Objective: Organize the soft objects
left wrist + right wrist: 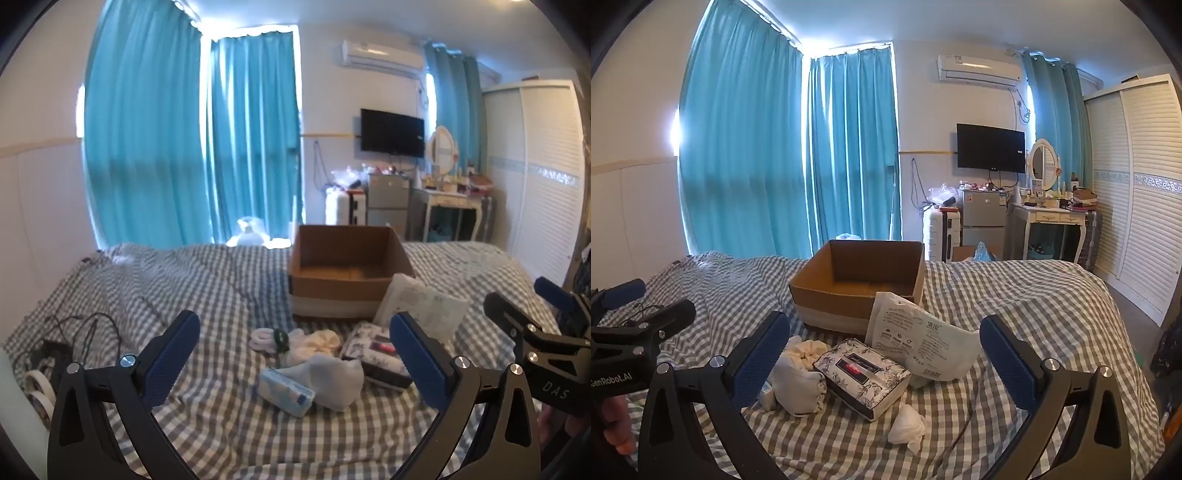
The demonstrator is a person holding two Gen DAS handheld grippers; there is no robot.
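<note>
An open, empty cardboard box (pixel 347 273) (pixel 857 284) stands on the checked bed. In front of it lies a pile of soft things: a floral tissue pack (pixel 862 373) (pixel 373 350), a white flat packet (pixel 923 339) (pixel 421 306), a pale grey sock bundle (pixel 332 376) (pixel 798 384), a small blue-white tissue packet (pixel 286 391), cream cloth (pixel 321 341), white hair ties (pixel 264 339) and a crumpled white cloth (pixel 907 426). My left gripper (pixel 293 362) is open above the pile, empty. My right gripper (pixel 884 363) is open over the tissue pack, empty.
Black cables (pixel 77 332) and tape rolls (pixel 35 391) lie at the bed's left. Blue curtains (pixel 783 155) hang behind the bed. A small fridge (pixel 982 218), dressing table (pixel 1056 218) and white wardrobe (pixel 1137 192) stand at the right.
</note>
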